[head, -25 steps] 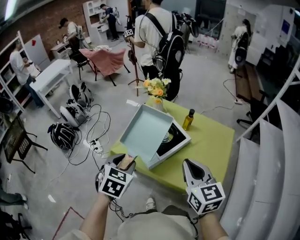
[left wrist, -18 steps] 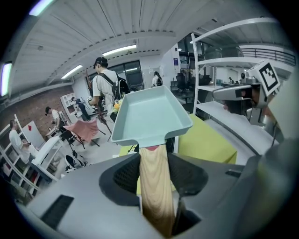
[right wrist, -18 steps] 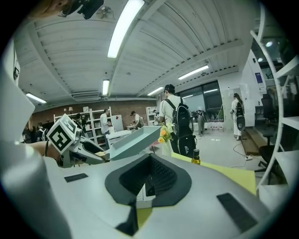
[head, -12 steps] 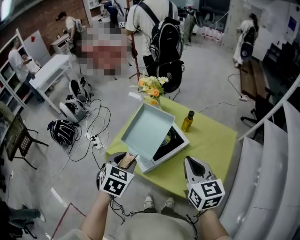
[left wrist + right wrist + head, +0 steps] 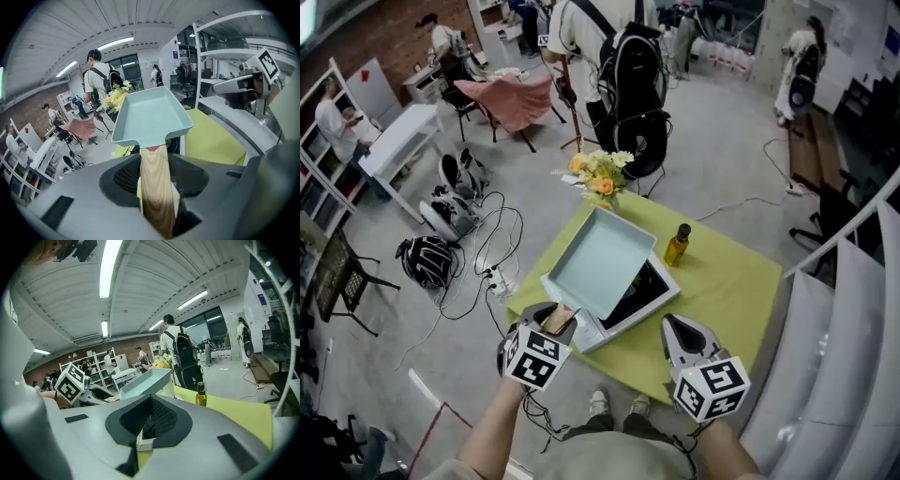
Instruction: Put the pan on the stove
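A pale blue-green square pan hangs tilted over the left part of the stove, a black cooktop in a white frame on the yellow-green table. My left gripper is shut on the pan's wooden handle, which runs between its jaws up to the pan. My right gripper hovers over the table's near edge, right of the stove, jaws together and empty. In the right gripper view the pan shows ahead to the left, and a white corner of the stove peeps through between the jaws.
An oil bottle stands on the table just behind the stove. A vase of flowers sits at the table's far corner. A person with a black backpack stands beyond. Cables and helmets lie on the floor at left.
Both grippers have moved forward and a little down toward the table, the pan travelling with the left one. The grip on the handle is the same.
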`<state>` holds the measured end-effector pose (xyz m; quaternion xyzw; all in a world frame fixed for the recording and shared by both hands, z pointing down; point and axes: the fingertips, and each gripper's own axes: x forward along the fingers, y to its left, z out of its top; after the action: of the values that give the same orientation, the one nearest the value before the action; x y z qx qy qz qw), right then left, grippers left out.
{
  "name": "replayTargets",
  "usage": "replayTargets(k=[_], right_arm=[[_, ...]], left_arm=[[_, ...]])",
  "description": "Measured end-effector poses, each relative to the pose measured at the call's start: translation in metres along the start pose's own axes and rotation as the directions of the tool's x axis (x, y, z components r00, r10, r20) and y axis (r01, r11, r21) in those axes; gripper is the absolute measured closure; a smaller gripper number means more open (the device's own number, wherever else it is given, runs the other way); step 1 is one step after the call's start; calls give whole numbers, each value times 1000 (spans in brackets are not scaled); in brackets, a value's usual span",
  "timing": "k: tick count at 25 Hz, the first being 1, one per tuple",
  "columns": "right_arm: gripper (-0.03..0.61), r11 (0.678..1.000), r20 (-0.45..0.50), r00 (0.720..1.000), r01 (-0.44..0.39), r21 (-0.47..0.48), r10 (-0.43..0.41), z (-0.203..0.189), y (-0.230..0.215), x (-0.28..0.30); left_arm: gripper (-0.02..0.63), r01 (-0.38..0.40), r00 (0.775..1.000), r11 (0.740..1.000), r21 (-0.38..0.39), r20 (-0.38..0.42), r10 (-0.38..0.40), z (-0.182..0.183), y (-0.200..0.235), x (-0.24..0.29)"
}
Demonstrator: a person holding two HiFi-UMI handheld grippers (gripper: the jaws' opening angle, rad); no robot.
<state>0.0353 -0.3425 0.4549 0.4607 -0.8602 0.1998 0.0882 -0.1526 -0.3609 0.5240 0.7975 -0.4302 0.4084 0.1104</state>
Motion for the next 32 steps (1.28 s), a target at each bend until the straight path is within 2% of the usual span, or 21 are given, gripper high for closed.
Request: replayTargets(k=[8, 14, 25, 29, 32], right_arm=[[572, 1000, -47, 999, -1, 16, 1, -12, -19, 21], [572, 1000, -88, 996, 10, 26, -8, -24, -25, 37], [572, 999, -159, 987, 8, 42, -2, -54, -18, 55], [572, 999, -173, 985, 4, 36, 3, -61, -15, 58], [572, 999, -181, 984, 2, 39, 5, -64, -15, 59]], left_arm=[[433, 35, 998, 998, 46, -62, -32, -8, -3, 41], [433, 85, 994, 994, 70, -72, -80, -12, -8, 62], [433, 127, 981, 986, 106, -158, -109, -41, -12, 96], [433, 129, 978, 981, 144, -184, -101, -48, -13, 105], [433, 139, 975, 981, 135, -193, -112, -53, -16, 110]])
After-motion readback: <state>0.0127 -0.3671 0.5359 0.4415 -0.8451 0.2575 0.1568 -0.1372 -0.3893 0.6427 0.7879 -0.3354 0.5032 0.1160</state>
